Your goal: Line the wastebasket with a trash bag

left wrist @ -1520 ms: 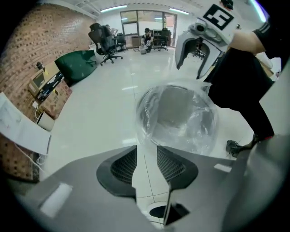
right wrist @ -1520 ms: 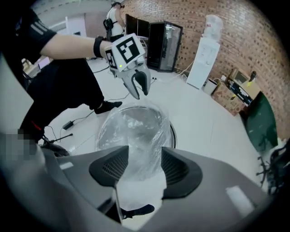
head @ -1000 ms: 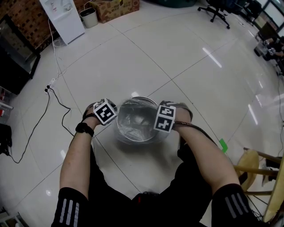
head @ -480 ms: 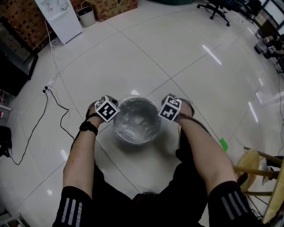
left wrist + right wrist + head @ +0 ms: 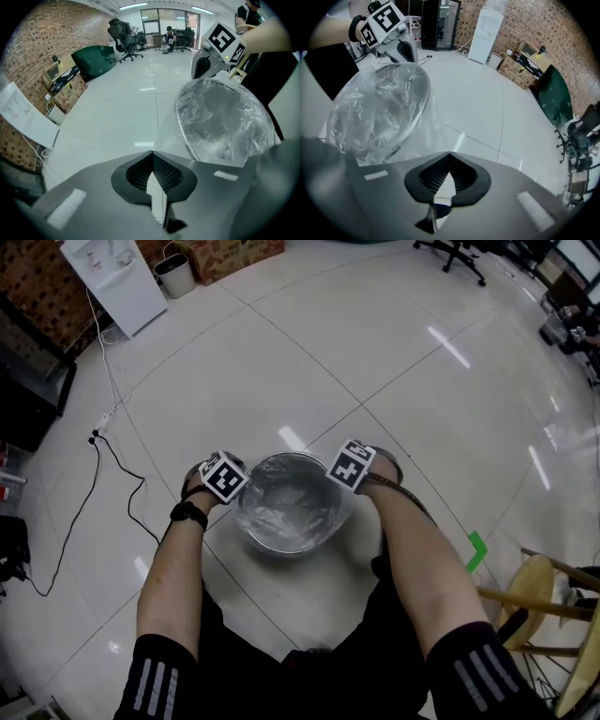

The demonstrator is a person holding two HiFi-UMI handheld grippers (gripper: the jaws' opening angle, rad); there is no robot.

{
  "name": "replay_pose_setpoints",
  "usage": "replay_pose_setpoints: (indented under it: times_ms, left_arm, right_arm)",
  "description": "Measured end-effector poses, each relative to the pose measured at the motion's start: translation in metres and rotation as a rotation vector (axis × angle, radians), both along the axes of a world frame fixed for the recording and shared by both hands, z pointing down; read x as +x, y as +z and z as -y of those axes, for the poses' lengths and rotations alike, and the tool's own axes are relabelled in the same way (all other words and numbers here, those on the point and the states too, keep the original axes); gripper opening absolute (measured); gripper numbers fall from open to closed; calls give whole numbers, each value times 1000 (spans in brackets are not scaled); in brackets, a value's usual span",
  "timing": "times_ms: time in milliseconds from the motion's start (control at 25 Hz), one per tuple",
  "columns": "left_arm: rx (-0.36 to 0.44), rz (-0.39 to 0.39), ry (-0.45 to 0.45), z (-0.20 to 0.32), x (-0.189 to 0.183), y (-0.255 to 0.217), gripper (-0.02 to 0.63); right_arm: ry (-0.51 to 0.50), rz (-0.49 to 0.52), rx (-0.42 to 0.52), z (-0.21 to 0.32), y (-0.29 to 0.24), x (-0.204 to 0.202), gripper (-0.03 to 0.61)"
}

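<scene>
Bag (image 5: 286, 504) sits inside the wastebasket (image 5: 281, 547) on the floor (image 5: 328, 362), edge over the rim; left gripper (image 5: 151, 157) and right gripper (image 5: 449, 157), both closed, pinch its film at opposite sides; only snugging seems left.

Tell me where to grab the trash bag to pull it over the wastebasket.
Pinch the trash bag by its loose hem just outside the wastebasket rim, from above, on opposite sides. The rest lies slack inside; only that draped film offers an edge.

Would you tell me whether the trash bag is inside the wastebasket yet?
Inside: the trash bag lines the wastebasket and drapes over its rim.
</scene>
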State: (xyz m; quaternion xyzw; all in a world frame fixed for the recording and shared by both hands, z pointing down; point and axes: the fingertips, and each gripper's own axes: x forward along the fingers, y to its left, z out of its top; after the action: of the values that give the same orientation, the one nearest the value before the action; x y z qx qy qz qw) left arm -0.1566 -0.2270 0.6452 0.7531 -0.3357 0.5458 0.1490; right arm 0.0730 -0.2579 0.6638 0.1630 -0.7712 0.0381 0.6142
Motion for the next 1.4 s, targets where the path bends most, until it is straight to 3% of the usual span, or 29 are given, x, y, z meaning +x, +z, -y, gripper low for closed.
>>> replay_pose_setpoints:
  times_ms: [320, 560, 720, 800, 920, 1040, 1200, 1320, 1400]
  left_arm:
    - [-89, -3, -25, -13, -7, 31, -7]
    - [-119, -22, -55, -18, -9, 37, -5]
    - [-140, 1, -40, -22, -15, 39, 59]
    - [-163, 13, -47, -28, -24, 40, 72]
    - [-232, -1, -90, -48, -32, 39, 75]
    - [-140, 23, -60, -37, -39, 23, 75]
    - [-134, 17, -19, -48, -40, 3, 80]
    - [-113, -1, 43, -57, -31, -14, 81]
    - [-95, -12, 92, -65, -22, -24, 81]
  right_arm:
    - [41, 28, -148, -5, 27, -10, 6]
    - [111, 9, -221, -14, 38, 5, 10]
    - [192, 61, -333, -28, 36, 11, 128]
    - [228, 109, -358, -25, 27, 15, 130]
    - [257, 212, -372, -17, 17, 21, 132]
    - [262, 280, -338, -9, -4, 29, 132]
    - [221, 353, -284, -2, -33, 29, 132]
    - [174, 340, -280, -14, -44, 35, 132]
    - [81, 302, -250, -25, -47, 39, 132]
